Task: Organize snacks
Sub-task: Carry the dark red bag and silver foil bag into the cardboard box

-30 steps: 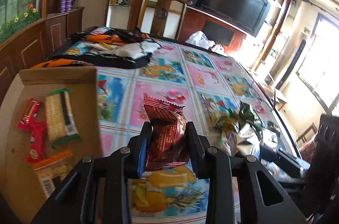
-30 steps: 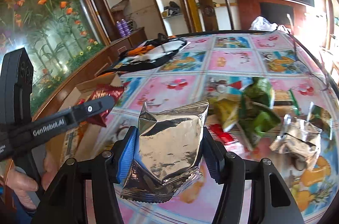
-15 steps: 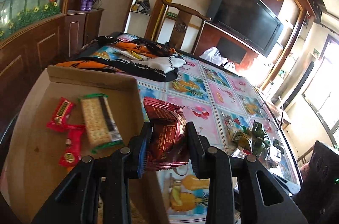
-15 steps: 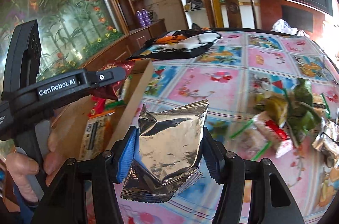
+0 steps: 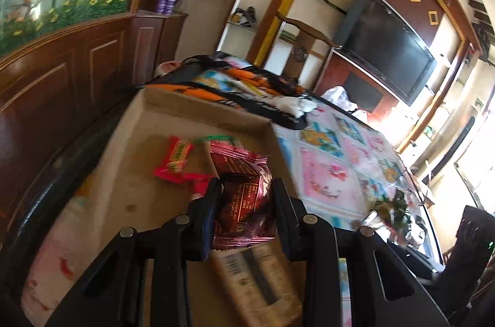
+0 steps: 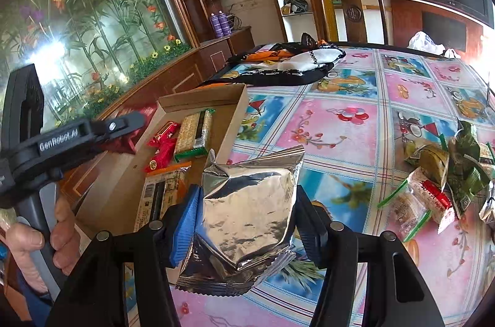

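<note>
My left gripper point(image 5: 246, 188) is shut on a dark red snack packet point(image 5: 244, 197) and holds it over the open cardboard box point(image 5: 204, 110). The box also shows in the right wrist view point(image 6: 201, 99), with red candy packets point(image 6: 162, 146), a green-edged cracker pack point(image 6: 195, 135) and an orange-edged cracker pack point(image 6: 161, 191) inside. My right gripper point(image 6: 247, 203) is shut on a silver foil packet point(image 6: 247, 212), held above the table beside the box's right wall. The left gripper point(image 6: 123, 123) appears there over the box.
A pile of green and clear snack packets point(image 6: 442, 172) lies on the patterned tablecloth point(image 6: 340, 116) at the right. A black, orange and white cloth point(image 6: 287, 64) lies behind the box. A wooden cabinet point(image 5: 62, 79) stands left of the table.
My left gripper has moved left with the red packet, from the box's right edge to over its inside. My right gripper has moved left with the foil packet, closer to the box.
</note>
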Action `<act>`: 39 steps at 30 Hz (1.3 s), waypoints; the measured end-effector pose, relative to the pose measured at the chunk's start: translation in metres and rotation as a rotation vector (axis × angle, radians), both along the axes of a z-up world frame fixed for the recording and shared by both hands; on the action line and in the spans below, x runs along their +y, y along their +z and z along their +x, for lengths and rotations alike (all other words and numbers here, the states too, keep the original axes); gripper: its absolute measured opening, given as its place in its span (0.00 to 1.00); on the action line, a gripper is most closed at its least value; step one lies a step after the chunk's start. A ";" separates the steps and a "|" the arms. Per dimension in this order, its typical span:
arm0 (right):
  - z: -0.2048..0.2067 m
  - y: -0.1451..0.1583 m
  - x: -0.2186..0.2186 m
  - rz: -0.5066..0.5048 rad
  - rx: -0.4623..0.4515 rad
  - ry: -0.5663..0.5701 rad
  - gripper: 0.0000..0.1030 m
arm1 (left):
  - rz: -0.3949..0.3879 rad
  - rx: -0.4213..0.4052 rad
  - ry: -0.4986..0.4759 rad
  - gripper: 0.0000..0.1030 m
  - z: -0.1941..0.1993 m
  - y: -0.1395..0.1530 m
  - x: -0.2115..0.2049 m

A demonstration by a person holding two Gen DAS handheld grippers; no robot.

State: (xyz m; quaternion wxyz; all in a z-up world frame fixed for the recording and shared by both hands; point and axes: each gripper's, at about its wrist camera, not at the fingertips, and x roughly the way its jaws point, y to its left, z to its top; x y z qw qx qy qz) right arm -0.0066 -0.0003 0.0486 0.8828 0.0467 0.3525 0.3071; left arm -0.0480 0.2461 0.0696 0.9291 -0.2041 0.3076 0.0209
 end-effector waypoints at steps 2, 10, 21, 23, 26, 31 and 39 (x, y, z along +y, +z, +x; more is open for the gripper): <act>-0.001 0.001 0.003 0.014 0.001 0.001 0.61 | -0.014 0.016 0.010 0.31 -0.002 -0.007 0.009; -0.018 0.010 0.039 0.044 -0.050 0.092 0.62 | 0.056 0.049 0.067 0.31 -0.001 -0.017 0.017; -0.008 0.001 0.089 0.030 0.010 0.178 0.62 | 0.078 0.078 0.107 0.31 0.001 -0.027 0.024; 0.007 0.000 0.087 0.050 0.037 0.154 0.62 | 0.082 0.085 0.115 0.31 0.001 -0.028 0.024; 0.024 0.002 0.087 0.087 0.068 0.129 0.62 | 0.068 0.078 0.125 0.31 -0.002 -0.028 0.027; 0.044 0.002 0.105 0.106 0.122 0.162 0.62 | 0.074 0.072 0.142 0.31 -0.005 -0.028 0.026; 0.066 -0.010 0.118 0.097 0.197 0.162 0.62 | 0.121 0.071 0.149 0.31 -0.006 -0.028 0.019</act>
